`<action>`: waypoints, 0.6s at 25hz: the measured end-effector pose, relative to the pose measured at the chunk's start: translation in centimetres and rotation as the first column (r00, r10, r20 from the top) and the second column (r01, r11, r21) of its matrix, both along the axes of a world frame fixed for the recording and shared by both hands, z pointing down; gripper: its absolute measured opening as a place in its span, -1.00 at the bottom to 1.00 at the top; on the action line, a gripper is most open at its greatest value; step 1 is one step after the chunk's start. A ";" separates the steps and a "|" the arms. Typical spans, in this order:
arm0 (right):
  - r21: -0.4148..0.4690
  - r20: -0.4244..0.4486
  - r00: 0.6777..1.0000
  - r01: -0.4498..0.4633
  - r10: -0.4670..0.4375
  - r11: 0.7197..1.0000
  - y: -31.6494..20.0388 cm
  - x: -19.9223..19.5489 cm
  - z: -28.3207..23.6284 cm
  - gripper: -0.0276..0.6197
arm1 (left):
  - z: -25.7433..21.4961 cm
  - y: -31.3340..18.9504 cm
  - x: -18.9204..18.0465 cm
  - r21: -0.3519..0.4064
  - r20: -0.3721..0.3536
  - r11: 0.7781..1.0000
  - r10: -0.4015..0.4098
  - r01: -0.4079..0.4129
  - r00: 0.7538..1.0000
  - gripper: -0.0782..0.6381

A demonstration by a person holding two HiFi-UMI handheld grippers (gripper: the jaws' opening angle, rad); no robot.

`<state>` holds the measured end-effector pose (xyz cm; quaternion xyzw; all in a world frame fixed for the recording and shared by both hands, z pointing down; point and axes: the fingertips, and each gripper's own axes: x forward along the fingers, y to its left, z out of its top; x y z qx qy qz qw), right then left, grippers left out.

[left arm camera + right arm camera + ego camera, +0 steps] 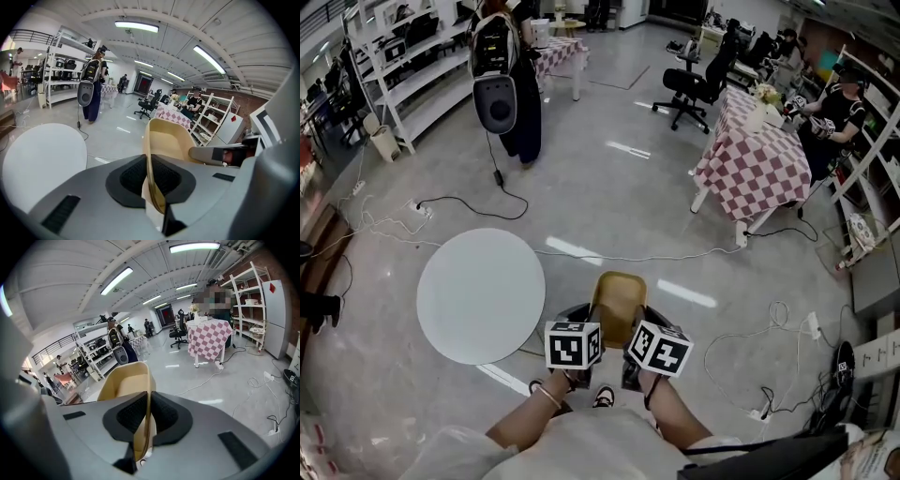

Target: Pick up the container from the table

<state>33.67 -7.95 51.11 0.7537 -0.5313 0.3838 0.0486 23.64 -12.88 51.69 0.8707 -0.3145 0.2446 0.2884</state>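
— What fills most of the view below?
— Grey floor, with a round white worktop on the left.
— Where is the container?
— The tan container is off the worktop, in the air over the floor to its right.
— And each hand-held gripper?
— The left hand-held gripper is clamped narrow on the container's left wall. The right hand-held gripper is clamped on its right wall.

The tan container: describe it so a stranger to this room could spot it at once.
Find the round white table on the grey floor. Just right of it, the tan container is clamped by its side walls between the left hand-held gripper and the right hand-held gripper. Nothing else nearby is tan and open-topped.
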 end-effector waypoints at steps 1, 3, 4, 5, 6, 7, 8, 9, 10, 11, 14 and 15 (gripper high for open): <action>0.001 0.000 1.000 0.000 0.000 1.000 0.3 0.5 0.1 -0.77 | 0.0 0.3 0.5 0.001 -0.002 1.000 0.000 0.000 1.000 -0.67; 0.002 0.004 1.000 -0.002 0.002 1.000 1.1 1.2 0.3 -0.77 | 0.2 1.1 1.2 0.002 -0.003 1.000 0.001 -0.001 1.000 -0.67; 0.003 0.008 1.000 -0.005 0.005 1.000 1.5 1.5 0.4 -0.77 | 0.3 1.5 1.5 0.002 -0.004 1.000 0.004 -0.004 1.000 -0.67; 0.004 0.011 1.000 -0.010 0.010 1.000 1.9 1.8 0.4 -0.77 | 0.3 1.8 1.8 0.002 -0.004 1.000 0.007 -0.007 1.000 -0.67; 0.006 0.014 1.000 -0.017 0.017 1.000 2.2 2.1 0.4 -0.76 | 0.3 2.1 2.1 0.003 -0.003 1.000 0.012 -0.012 1.000 -0.67; 0.007 0.016 1.000 -0.023 0.023 1.000 2.5 2.4 0.4 -0.77 | 0.3 2.4 2.4 0.004 -0.002 1.000 0.019 -0.019 1.000 -0.67; 0.008 0.019 0.999 -0.030 0.030 1.000 2.8 2.7 0.4 -0.77 | 0.3 2.6 2.7 0.005 -0.001 1.000 0.026 -0.026 1.000 -0.67; 0.010 0.023 0.999 -0.036 0.035 0.999 3.0 2.9 0.4 -0.76 | 0.2 2.7 3.0 0.005 0.001 0.999 0.034 -0.034 0.999 -0.67; 0.011 0.026 0.999 -0.042 0.041 0.999 3.2 3.2 0.4 -0.76 | 0.2 2.8 3.3 0.005 0.003 0.999 0.042 -0.042 0.999 -0.67; 0.012 0.029 0.998 -0.049 0.048 0.999 3.4 3.4 0.3 -0.77 | 0.1 2.9 3.6 0.005 0.004 0.999 0.050 -0.050 0.999 -0.67; 0.002 0.019 0.996 -0.085 0.085 0.996 3.9 4.2 0.3 -0.77 | 0.1 3.1 4.4 0.007 0.001 0.997 0.078 -0.078 0.997 -0.67; -0.002 0.014 0.995 -0.099 0.099 0.995 4.0 4.4 0.3 -0.77 | 0.1 3.0 4.6 0.007 0.000 0.996 0.089 -0.089 0.996 -0.67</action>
